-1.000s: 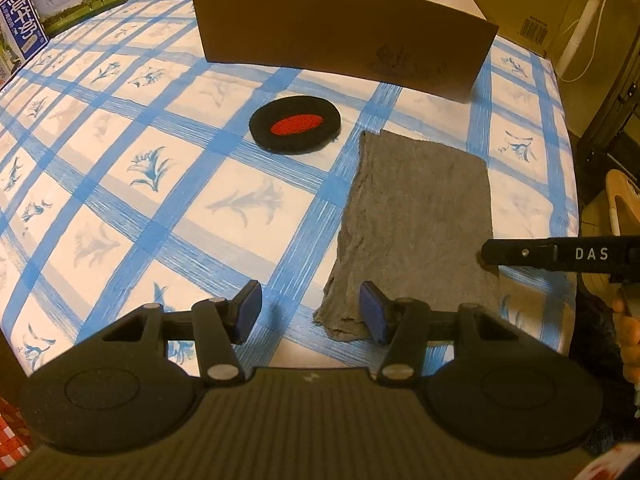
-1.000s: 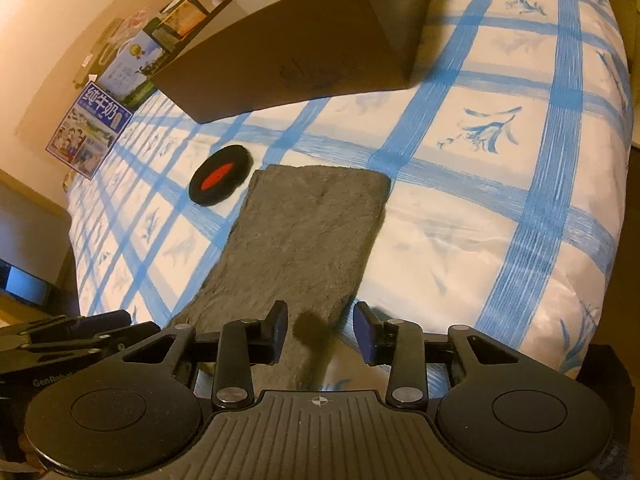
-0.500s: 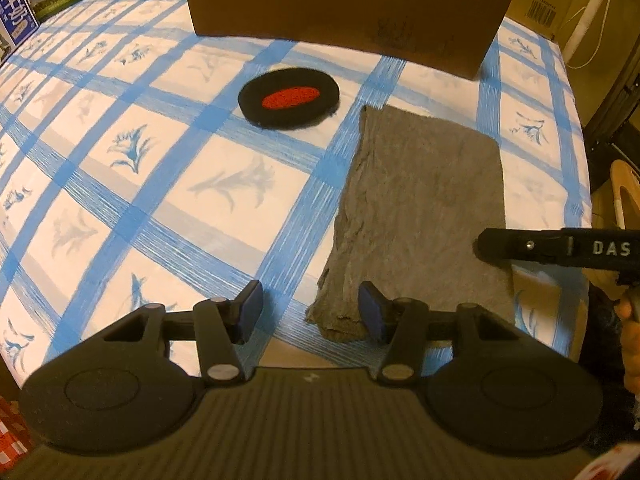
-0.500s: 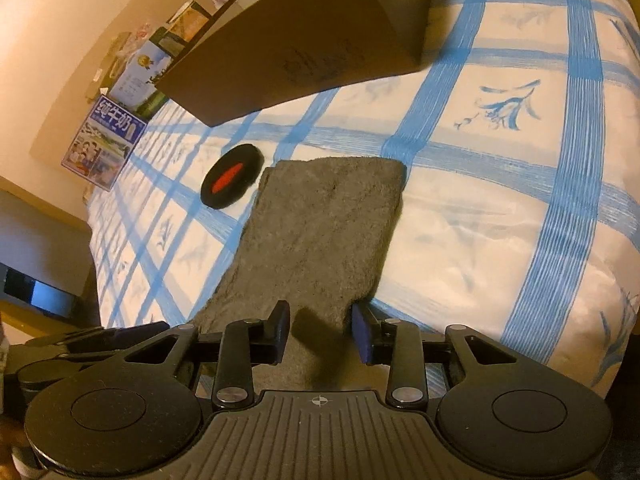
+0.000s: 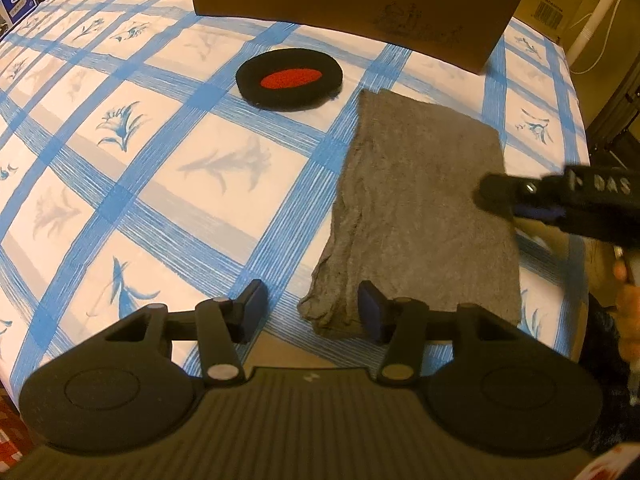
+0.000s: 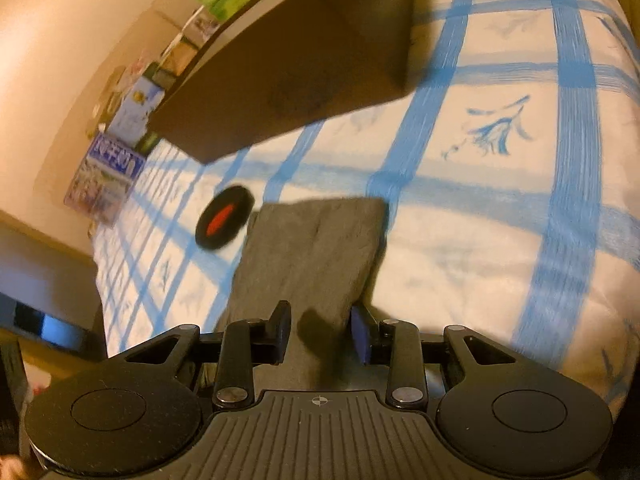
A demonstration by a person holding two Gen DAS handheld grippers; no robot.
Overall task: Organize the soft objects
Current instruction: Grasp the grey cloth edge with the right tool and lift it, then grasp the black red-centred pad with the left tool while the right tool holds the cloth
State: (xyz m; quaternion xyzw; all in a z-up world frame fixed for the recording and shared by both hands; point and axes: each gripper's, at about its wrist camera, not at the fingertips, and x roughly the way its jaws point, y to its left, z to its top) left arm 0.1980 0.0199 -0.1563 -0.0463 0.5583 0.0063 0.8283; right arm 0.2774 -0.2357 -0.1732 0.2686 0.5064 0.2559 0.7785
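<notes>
Both grippers — left (image 5: 310,312), right (image 6: 320,332) — jaws apart, empty, over grey cloth (image 5: 420,208).

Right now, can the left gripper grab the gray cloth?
Probably yes. The left gripper has its jaws open right at the near corner of the gray cloth, which lies flat on the tablecloth. Nothing sits between them; the right gripper is at the cloth's other side.

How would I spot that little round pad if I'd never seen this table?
Find the brown cardboard box on the blue-checked tablecloth. Just in front of it, left of the grey cloth, lies the round pad: black, flat, with a red oval centre.
</notes>
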